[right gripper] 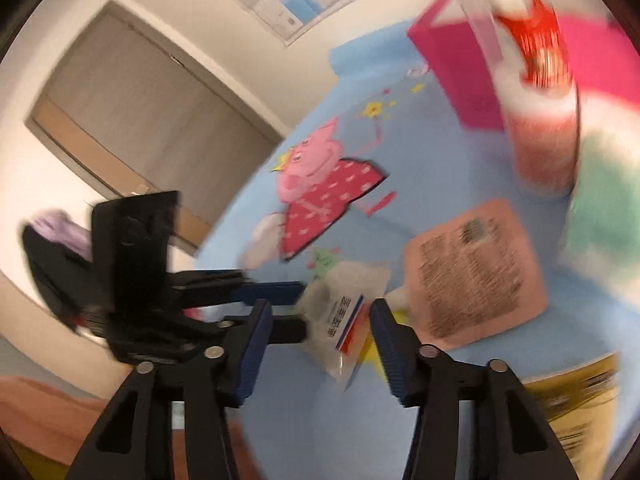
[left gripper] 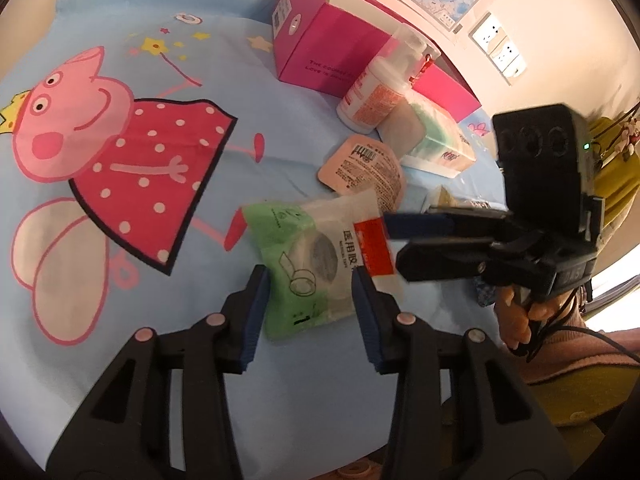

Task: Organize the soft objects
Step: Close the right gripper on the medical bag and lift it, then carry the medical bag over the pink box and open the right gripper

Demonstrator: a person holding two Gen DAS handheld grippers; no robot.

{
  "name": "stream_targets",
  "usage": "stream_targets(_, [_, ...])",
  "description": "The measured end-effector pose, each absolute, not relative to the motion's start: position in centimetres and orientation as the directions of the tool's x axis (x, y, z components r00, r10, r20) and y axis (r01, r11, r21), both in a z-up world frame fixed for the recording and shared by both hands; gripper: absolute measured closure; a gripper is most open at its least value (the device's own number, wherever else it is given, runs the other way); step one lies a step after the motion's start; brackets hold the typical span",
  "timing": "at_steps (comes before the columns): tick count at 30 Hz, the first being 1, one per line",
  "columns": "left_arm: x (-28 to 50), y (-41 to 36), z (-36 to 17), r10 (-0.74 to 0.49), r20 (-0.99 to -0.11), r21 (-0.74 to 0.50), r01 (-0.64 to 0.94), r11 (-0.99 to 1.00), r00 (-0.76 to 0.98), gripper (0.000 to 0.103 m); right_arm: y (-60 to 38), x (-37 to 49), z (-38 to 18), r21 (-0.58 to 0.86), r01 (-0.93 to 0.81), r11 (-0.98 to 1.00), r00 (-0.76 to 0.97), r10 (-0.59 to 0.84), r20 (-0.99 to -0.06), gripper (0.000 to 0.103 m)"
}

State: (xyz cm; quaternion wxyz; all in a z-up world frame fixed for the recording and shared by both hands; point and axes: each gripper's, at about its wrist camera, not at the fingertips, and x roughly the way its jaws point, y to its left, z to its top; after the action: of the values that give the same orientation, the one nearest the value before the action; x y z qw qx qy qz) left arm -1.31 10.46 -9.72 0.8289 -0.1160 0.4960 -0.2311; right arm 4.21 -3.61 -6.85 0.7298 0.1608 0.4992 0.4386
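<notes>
A clear and green packet of medical tape [left gripper: 316,248] with a red label sits between the blue pads of my left gripper [left gripper: 309,272], which press on its two sides just above the blue cartoon bedsheet [left gripper: 120,20]. From the right comes my right gripper [left gripper: 392,242], its jaws apart around the packet's red-label edge. The blurred right wrist view shows the packet [right gripper: 340,308] sticking out of the left gripper [right gripper: 302,308], one corner lying untouched between the right gripper [right gripper: 321,305] pads.
Behind the packet lie a pink pouch [left gripper: 364,172], a green and white tissue pack [left gripper: 432,140], a white bottle with an orange label [left gripper: 376,92] and a magenta box [left gripper: 320,40]. A yellow packet [right gripper: 576,400] lies near right. A person's hand [left gripper: 516,320] holds the right gripper.
</notes>
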Motion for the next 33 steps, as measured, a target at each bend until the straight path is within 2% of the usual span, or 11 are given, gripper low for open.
stream_targets(3, [-1.3,10.6,-9.8,-0.502,-0.765,-0.425,0.268,0.864,0.404,0.059,-3.4,3.8,-7.6,0.603,-0.47,0.644,0.153,0.732,-0.663,0.06])
stream_targets(6, [-1.2,10.6,-9.8,-0.51,-0.761,-0.434,0.27,0.86,0.402,0.059,-3.7,3.6,-7.6,0.623,-0.463,0.631,0.147,0.747,-0.648,0.06])
stream_targets(8, [-1.1,10.4,-9.8,-0.513,-0.761,-0.434,0.274,0.858,0.398,0.059,-3.6,3.7,-7.6,0.613,-0.471,0.634,0.153,0.743,-0.651,0.065])
stream_targets(10, [-1.1,10.3,-9.8,-0.509,-0.762,-0.43,0.276,0.86,0.401,0.059,-3.3,3.6,-7.4,0.601,-0.489,0.632,0.159,0.742,-0.651,0.08])
stream_targets(14, [-1.0,10.6,-9.9,-0.529,-0.75,-0.456,0.269,0.848,0.398,0.057,-3.1,3.2,-6.8,0.56,-0.538,0.63,0.187,0.737,-0.649,0.083])
stream_targets(18, [-0.8,10.5,-9.8,-0.544,-0.738,-0.47,0.274,0.839,0.399,0.046,-4.1,3.2,-5.7,0.557,-0.564,0.61,0.212,0.759,-0.616,0.088])
stream_targets(22, [-0.6,9.4,-9.4,-0.551,-0.734,-0.457,0.311,0.833,0.397,0.045,-5.2,3.2,-5.0,0.558,-0.57,0.603,0.231,0.769,-0.596,0.09])
stream_targets(24, [-0.4,8.6,-9.3,-0.581,-0.718,-0.468,0.352,0.81,0.383,0.04,-5.7,3.3,-4.9,0.582,-0.562,0.587,0.221,0.785,-0.579,0.091])
stream_targets(28, [-0.2,6.7,-8.7,-0.591,-0.715,-0.45,0.402,0.797,0.373,0.04,-6.2,3.4,-4.0,0.58,-0.57,0.582,0.235,0.792,-0.563,0.091])
stream_targets(33, [0.4,5.9,-5.3,-0.586,-0.68,-0.408,0.437,0.802,0.441,0.04,-7.8,3.9,-1.8,0.588,-0.577,0.566,0.266,0.812,-0.52,0.091])
